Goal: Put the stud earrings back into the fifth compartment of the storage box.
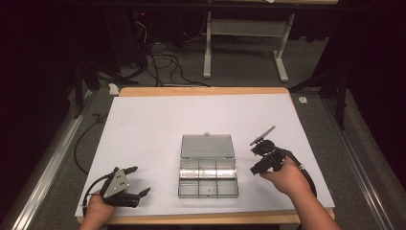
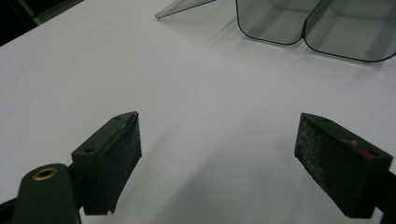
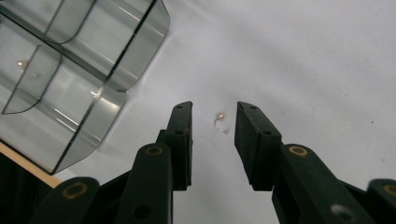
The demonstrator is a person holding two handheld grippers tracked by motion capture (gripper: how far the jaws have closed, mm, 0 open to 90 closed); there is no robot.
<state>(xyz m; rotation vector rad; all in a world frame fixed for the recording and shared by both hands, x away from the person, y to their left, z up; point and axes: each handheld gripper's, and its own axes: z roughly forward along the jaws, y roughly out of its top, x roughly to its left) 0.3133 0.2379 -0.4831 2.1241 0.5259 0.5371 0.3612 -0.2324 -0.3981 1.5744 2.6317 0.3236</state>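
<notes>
A clear plastic compartment box (image 1: 208,181) lies in the middle of the white table with its lid (image 1: 207,146) folded open behind it. In the right gripper view a tiny metal hook with a pale bead (image 3: 219,122) lies on the table to the right of the box (image 3: 70,70). My right gripper (image 3: 215,106) is open, and the hook lies between its jaws with clear gaps on both sides. Another small pale bead (image 3: 21,63) sits in one compartment. My left gripper (image 1: 140,180) rests open at the front left, with bare table between its jaws (image 2: 217,126).
The wooden front edge of the table (image 3: 28,163) runs close below the box. In the left gripper view the box (image 2: 317,28) is ahead to the right. Cables (image 1: 163,62) and a white stand (image 1: 208,52) are on the floor beyond the table.
</notes>
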